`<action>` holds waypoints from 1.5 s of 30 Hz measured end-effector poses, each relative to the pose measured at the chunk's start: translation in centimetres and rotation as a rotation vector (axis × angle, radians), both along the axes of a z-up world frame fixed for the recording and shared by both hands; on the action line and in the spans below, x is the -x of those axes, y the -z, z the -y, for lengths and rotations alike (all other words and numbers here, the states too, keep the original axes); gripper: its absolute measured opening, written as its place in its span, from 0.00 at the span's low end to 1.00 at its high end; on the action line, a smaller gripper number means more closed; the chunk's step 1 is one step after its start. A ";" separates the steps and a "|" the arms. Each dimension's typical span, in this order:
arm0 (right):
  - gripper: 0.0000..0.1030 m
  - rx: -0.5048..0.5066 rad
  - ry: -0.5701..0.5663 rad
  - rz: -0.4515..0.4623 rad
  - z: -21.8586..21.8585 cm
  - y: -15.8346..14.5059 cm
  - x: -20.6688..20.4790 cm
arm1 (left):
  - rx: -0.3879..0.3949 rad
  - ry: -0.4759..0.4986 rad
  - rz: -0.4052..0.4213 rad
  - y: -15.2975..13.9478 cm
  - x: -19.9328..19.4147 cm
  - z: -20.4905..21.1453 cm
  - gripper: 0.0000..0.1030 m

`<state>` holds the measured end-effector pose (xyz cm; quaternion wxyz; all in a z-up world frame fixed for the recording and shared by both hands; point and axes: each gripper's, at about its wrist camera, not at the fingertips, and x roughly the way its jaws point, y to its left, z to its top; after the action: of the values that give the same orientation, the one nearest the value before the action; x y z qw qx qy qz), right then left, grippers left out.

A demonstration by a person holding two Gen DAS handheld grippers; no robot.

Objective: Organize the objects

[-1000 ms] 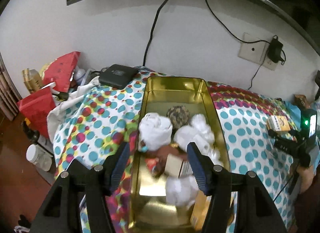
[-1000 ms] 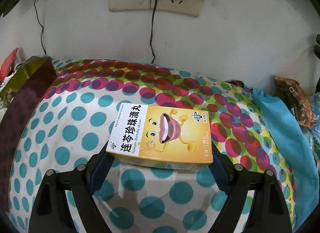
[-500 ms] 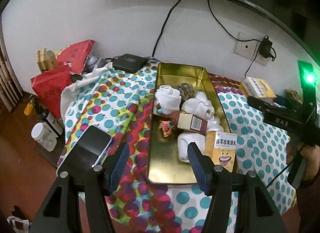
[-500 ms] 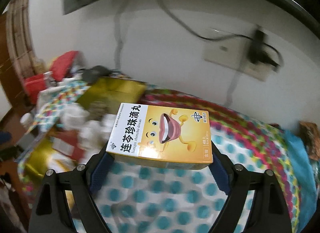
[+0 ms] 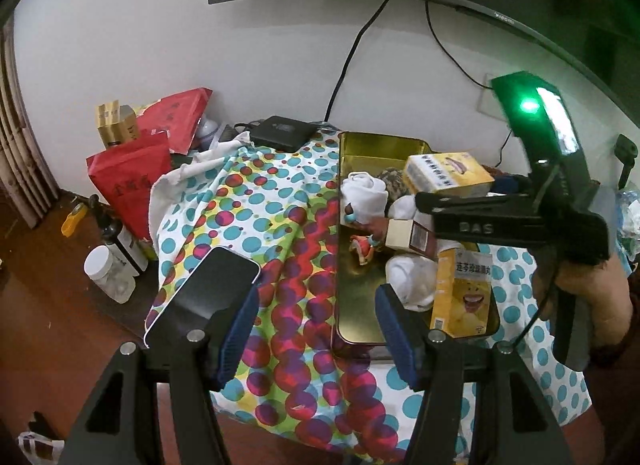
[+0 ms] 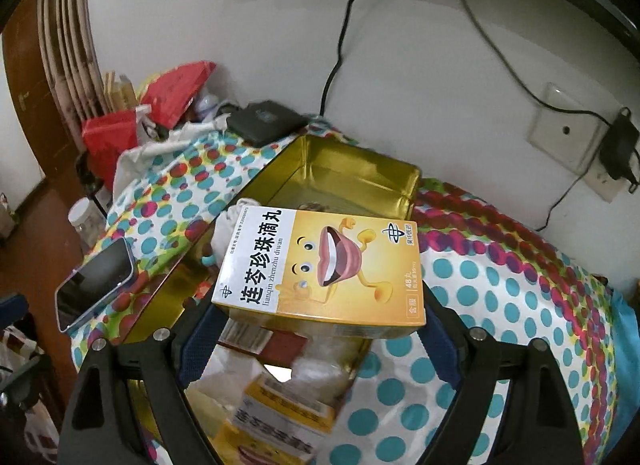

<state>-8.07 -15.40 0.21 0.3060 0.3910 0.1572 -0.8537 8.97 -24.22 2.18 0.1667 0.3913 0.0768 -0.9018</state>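
Observation:
My right gripper (image 6: 320, 329) is shut on a yellow medicine box (image 6: 324, 269) and holds it above the gold tin tray (image 6: 360, 169). In the left wrist view the same box (image 5: 448, 175) hangs over the tray (image 5: 352, 305), held by the right gripper (image 5: 460, 201). The tray holds rolled white cloths (image 5: 366, 195), a brown box (image 5: 412, 235) and a second yellow medicine box (image 5: 462, 293). My left gripper (image 5: 316, 329) is open and empty, above the near edge of the dotted cloth, left of the tray's front.
A phone (image 5: 204, 293) lies on the dotted tablecloth (image 5: 260, 217) left of the tray. A black device (image 5: 282, 133) sits at the back. Red bags (image 5: 132, 181) and a white jar (image 5: 108, 273) stand left of the table. A wall socket (image 6: 560, 137) is at the right.
My right gripper has carried the yellow medicine box leftward from the bare cloth to over the tin tray. My left gripper has pulled back and away from the tray, staying open.

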 end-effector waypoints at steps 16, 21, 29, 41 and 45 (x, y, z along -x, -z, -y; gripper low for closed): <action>0.85 -0.049 0.013 0.045 2.6 1.9 0.3 | -0.002 -0.010 0.032 0.6 0.7 -0.2 0.60; 0.86 -0.038 0.010 0.046 2.6 1.9 0.2 | -0.013 -0.015 0.044 0.7 0.9 -0.2 0.60; 0.93 -0.023 0.009 0.015 2.1 0.9 -0.7 | -0.016 -0.026 0.049 0.5 1.0 -0.3 0.60; 1.00 -0.002 0.090 -0.166 -3.9 -4.1 -6.3 | -0.018 -0.003 0.045 -0.2 1.0 -2.6 0.60; 1.00 0.002 0.128 -0.170 -6.7 -4.5 -8.1 | 0.002 0.014 0.044 -0.6 1.2 -3.9 0.67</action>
<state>0.01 -8.66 4.76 0.2368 0.3261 0.1565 -0.9017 7.76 -20.28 2.79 0.1624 0.4111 0.0693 -0.8943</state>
